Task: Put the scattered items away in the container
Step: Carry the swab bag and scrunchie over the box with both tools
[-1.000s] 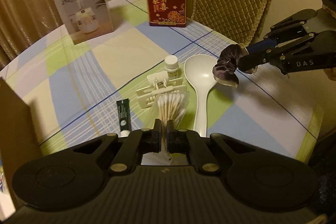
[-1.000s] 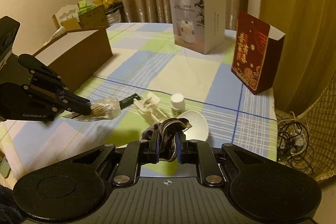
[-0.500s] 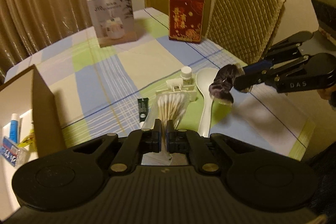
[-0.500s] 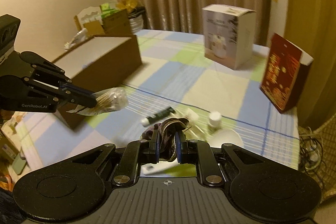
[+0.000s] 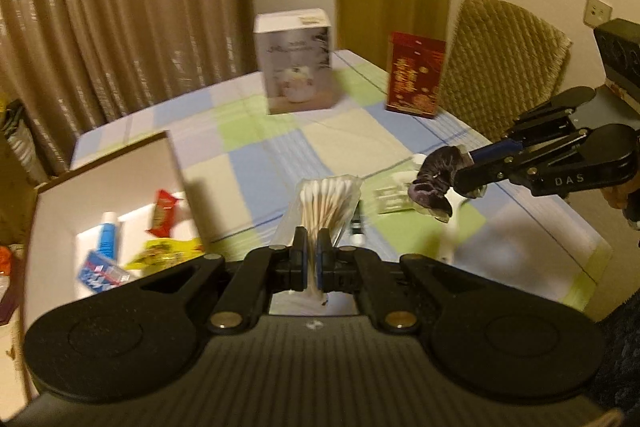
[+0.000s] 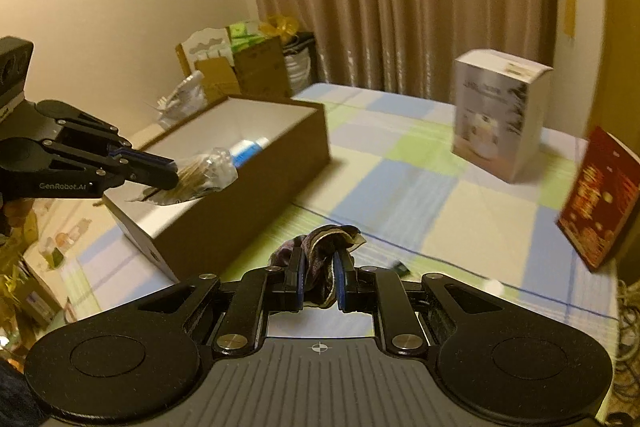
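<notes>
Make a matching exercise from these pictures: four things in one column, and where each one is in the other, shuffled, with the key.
Things
1. clear bag of cotton swabs
2. dark purple fabric scrunchie
3. blue and white tube
4. red printed carton

Places
A. lying inside the open brown cardboard box
B. clamped in the left gripper
C. standing on the checked tablecloth by the chair
D. clamped in the right gripper

Pairs: 1-B, 2-D, 3-A, 4-C
</notes>
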A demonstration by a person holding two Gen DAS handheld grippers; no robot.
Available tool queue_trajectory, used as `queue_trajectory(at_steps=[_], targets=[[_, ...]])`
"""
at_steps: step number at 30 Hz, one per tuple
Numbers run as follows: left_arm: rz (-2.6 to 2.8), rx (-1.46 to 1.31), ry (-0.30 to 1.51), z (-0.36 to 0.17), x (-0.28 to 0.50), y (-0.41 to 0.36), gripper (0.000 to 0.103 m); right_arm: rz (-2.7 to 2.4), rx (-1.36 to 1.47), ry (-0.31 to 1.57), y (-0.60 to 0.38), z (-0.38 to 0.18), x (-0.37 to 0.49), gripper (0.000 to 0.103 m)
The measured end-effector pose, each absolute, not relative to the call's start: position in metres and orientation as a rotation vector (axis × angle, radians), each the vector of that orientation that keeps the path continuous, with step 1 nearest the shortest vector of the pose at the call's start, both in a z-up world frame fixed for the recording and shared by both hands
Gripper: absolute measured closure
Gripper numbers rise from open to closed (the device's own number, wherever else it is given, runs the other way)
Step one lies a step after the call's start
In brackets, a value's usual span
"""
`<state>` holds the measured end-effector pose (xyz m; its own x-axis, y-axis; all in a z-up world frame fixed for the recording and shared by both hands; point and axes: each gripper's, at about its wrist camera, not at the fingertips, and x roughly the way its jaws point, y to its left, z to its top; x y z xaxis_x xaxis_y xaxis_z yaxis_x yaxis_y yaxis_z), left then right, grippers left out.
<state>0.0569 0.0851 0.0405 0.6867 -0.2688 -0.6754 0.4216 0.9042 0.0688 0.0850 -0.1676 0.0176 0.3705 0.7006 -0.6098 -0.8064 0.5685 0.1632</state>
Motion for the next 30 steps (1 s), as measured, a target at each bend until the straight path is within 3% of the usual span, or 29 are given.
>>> queue_trajectory(at_steps=[20,30], targets=[[-0.253,0.200,0.733,0.049,0.063,0.228,0.102,1.195,-0.202,0.624,-0.002,0.030,0.066,0.086],[-0.312,0.167,0.884,0.016,0.092,0.273,0.102,1.216,-0.341,0.776,0.069,-0.014,0.064,0.086]])
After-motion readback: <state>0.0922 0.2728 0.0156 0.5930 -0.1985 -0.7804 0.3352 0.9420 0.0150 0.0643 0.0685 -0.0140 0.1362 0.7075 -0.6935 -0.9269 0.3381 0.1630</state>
